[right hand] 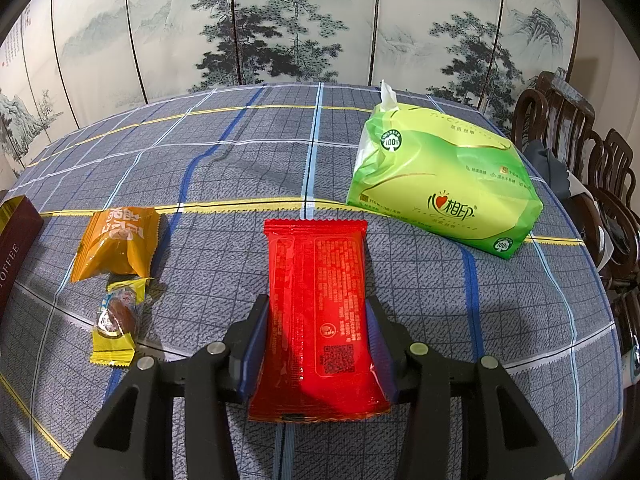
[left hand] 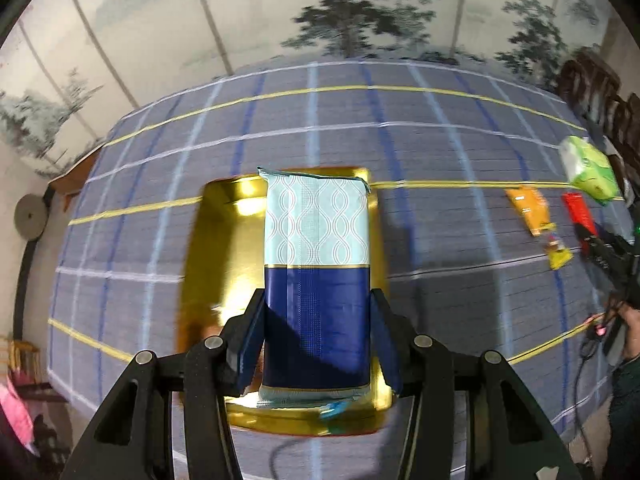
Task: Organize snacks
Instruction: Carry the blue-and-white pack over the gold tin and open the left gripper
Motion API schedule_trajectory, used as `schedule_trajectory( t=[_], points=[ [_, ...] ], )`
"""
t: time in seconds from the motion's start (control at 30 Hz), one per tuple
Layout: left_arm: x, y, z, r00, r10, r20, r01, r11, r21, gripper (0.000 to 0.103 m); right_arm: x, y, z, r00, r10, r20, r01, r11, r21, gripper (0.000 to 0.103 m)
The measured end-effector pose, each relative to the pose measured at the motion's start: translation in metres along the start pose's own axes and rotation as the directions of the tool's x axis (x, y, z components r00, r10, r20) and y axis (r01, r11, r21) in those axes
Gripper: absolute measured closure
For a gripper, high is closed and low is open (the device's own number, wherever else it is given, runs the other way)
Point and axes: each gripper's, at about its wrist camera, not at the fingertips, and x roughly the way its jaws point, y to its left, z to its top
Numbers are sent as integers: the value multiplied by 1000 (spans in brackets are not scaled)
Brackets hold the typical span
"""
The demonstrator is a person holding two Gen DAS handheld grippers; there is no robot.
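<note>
My left gripper (left hand: 318, 296) is shut on a packet that is dark blue below and pale blue patterned above (left hand: 316, 264). It hangs over a shiny gold tray (left hand: 224, 240) on the checked tablecloth. The left wrist view is blurred. My right gripper (right hand: 317, 300) is shut on a red snack packet (right hand: 320, 312), its pads pressed on both long sides, low over the cloth. The same red packet (left hand: 576, 210) shows at the far right of the left wrist view. An orange snack packet (right hand: 116, 242) and a small yellow-wrapped candy (right hand: 116, 320) lie to its left.
A green tissue pack (right hand: 444, 188) lies behind and right of the red packet. A dark red toffee box (right hand: 16, 236) sits at the left edge. Wooden chairs (right hand: 580, 140) stand along the table's right side, with a painted folding screen (right hand: 280, 32) behind it.
</note>
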Motion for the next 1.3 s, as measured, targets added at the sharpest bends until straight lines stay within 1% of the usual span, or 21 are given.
schedule_trajectory(
  t=[0.17, 0.37, 0.6, 0.77, 0.87, 1.03, 1.13, 1.3],
  points=[
    [10, 37, -19, 998, 46, -39, -47, 999, -24, 58, 0, 0, 0, 1000, -2, 0, 2, 1000, -2, 55],
    [30, 57, -38, 995, 39, -91, -42, 998, -41, 58, 1, -1, 0, 1000, -5, 0, 5, 1000, 3, 55],
    [47, 62, -48, 993, 21, -119, -27, 999, -46, 58, 1, 0, 2, 1000, -20, -10, 20, 1000, 19, 55],
    [50, 59, -47, 995, 13, -99, -16, 999, -36, 57, 1, 2, 5, 999, -37, -39, 38, 999, 25, 55],
    [51, 53, -47, 996, 17, -90, -17, 1000, -8, 57, 1, 5, 6, 998, -52, -45, 53, 998, 31, 55],
    [53, 45, -47, 997, 20, -79, -19, 1000, 23, 57, 0, 12, 6, 993, -106, -53, 108, 994, 29, 57],
    [54, 44, -47, 997, 26, -76, -24, 999, 28, 57, -2, 16, 5, 990, -130, -55, 132, 991, 29, 58],
    [55, 46, -49, 996, 33, -77, -31, 999, 23, 54, -6, 16, 3, 987, -149, -57, 152, 987, 51, 58]
  ],
)
